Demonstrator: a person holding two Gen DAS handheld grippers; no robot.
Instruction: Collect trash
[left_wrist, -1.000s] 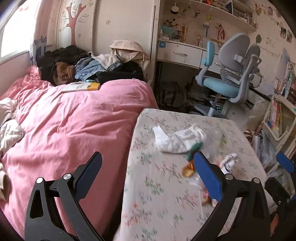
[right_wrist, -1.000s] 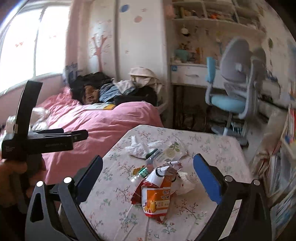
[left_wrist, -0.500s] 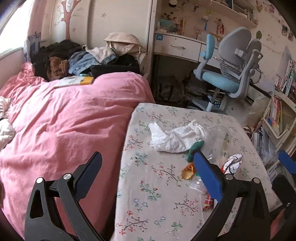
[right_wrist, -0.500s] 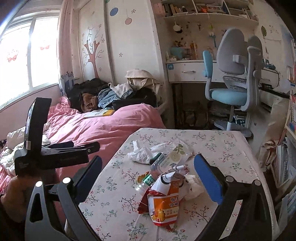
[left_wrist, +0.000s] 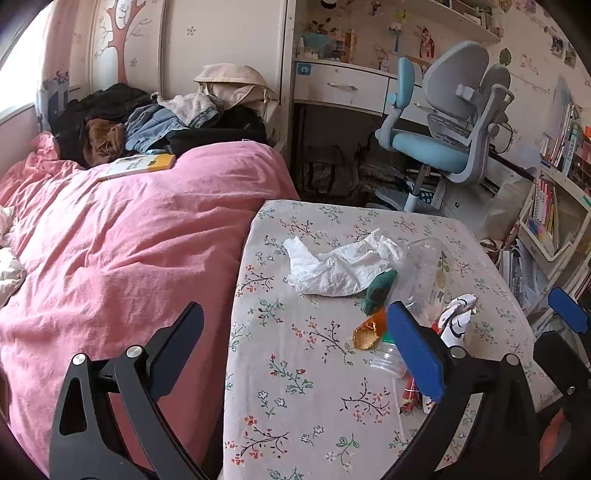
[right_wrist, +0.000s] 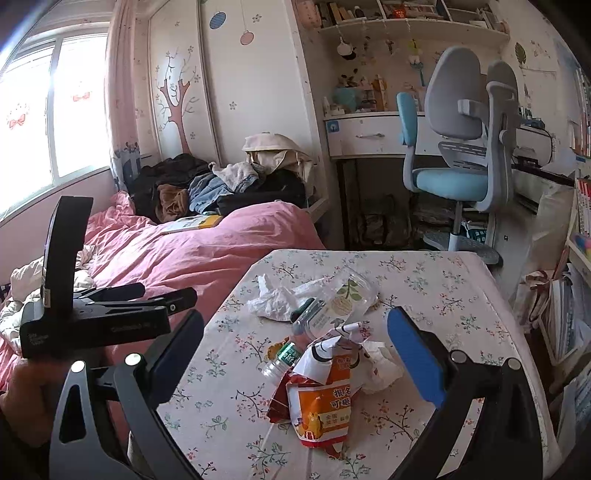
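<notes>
Trash lies on a floral-cloth table (right_wrist: 461, 295): a crumpled white tissue (left_wrist: 340, 267) (right_wrist: 275, 301), a clear plastic bottle (right_wrist: 332, 306) (left_wrist: 424, 273), a small bottle with a green label (right_wrist: 282, 360), an orange and red snack bag (right_wrist: 321, 402), a second crumpled tissue (right_wrist: 380, 365) and an orange wrapper (left_wrist: 365, 332). My left gripper (left_wrist: 295, 343) is open and empty above the table's left edge; it also shows in the right wrist view (right_wrist: 110, 314). My right gripper (right_wrist: 295, 350) is open and empty, hovering over the snack bag.
A bed with a pink duvet (left_wrist: 129, 240) adjoins the table's left side, with piled clothes (left_wrist: 147, 118) and a book (left_wrist: 140, 166). A blue and grey desk chair (left_wrist: 450, 122) and desk stand behind. Bookshelves (left_wrist: 550, 206) are at the right.
Both grippers have moved forward and slightly lower toward the table; the trash appears larger and nearer. Nothing has been gripped.
</notes>
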